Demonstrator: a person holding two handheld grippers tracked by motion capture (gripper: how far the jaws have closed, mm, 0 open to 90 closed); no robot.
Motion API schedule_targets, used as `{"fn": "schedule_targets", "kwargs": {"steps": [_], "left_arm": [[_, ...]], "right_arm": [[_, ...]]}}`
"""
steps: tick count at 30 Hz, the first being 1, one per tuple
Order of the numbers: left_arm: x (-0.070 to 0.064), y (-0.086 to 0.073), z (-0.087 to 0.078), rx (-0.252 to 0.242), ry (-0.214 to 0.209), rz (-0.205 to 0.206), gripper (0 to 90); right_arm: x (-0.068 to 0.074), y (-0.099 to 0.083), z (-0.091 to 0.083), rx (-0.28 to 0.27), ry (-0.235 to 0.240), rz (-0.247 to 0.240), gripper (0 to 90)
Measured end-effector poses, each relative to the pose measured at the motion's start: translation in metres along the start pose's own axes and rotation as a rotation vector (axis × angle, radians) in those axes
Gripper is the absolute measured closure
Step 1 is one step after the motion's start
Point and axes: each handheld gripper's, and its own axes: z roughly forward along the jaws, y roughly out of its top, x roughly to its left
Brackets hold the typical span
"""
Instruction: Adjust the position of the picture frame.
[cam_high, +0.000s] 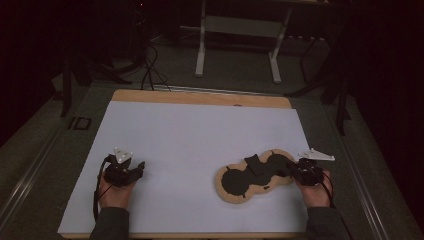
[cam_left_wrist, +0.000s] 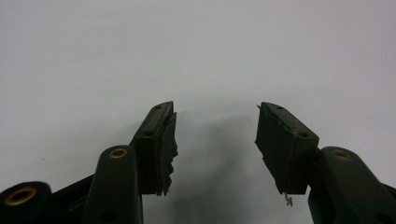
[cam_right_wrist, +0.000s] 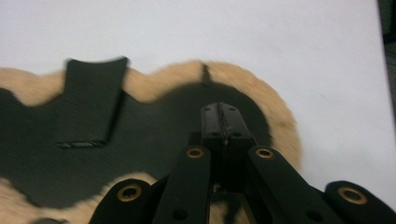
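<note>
A dim room is seen behind the desk (cam_high: 200, 97), with white frame legs (cam_high: 201, 50) and cables (cam_high: 150, 70) on the floor. The desk is covered by a white sheet (cam_high: 190, 140).

A tan wooden board (cam_high: 255, 176) with a dark, lobed recess is lying on the sheet at the right, near the front edge. A loose black piece (cam_right_wrist: 91, 105) is resting flat across the narrow waist of the recess; in the high view it is seen slightly askew and is judged not yet seated.

The right claw (cam_right_wrist: 223, 122) is held over the rightmost lobe of the board. Its jaws are pressed together; whether something thin is pinched between them cannot be told from the right gripper view, which is blurred.

The left claw (cam_left_wrist: 215, 135) is held well apart from the board, over bare sheet at the left. Its jaws are spread wide, and nothing is between them. Worn, ragged pads (cam_left_wrist: 275, 140) are noted on the jaws.

Progress, as judged: the board is set out and one piece is lying on it, but loosely. Seating of that piece appears to be left. No other loose pieces are seen on the sheet.
</note>
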Motion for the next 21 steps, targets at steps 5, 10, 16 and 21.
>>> {"fn": "schedule_targets", "kwargs": {"steps": [5,10,16,21], "left_arm": [[-0.001,0.0,0.0,0.0,0.005,0.005,48.0],[-0.003,0.0,-0.002,-0.009,-0.004,0.022,51.0],[-0.005,0.0,-0.004,-0.042,-0.029,0.031,54.6],[-0.007,0.0,-0.005,-0.035,-0.068,0.037,57.8]], "right_arm": [[-0.012,-0.009,0.001,0.02,-0.055,0.034,90.0],[-0.024,-0.016,0.003,0.038,-0.113,0.074,90.0],[-0.034,-0.026,0.008,0.044,-0.144,0.134,90.0],[-0.034,-0.03,0.013,0.061,-0.149,0.148,90.0]]}}
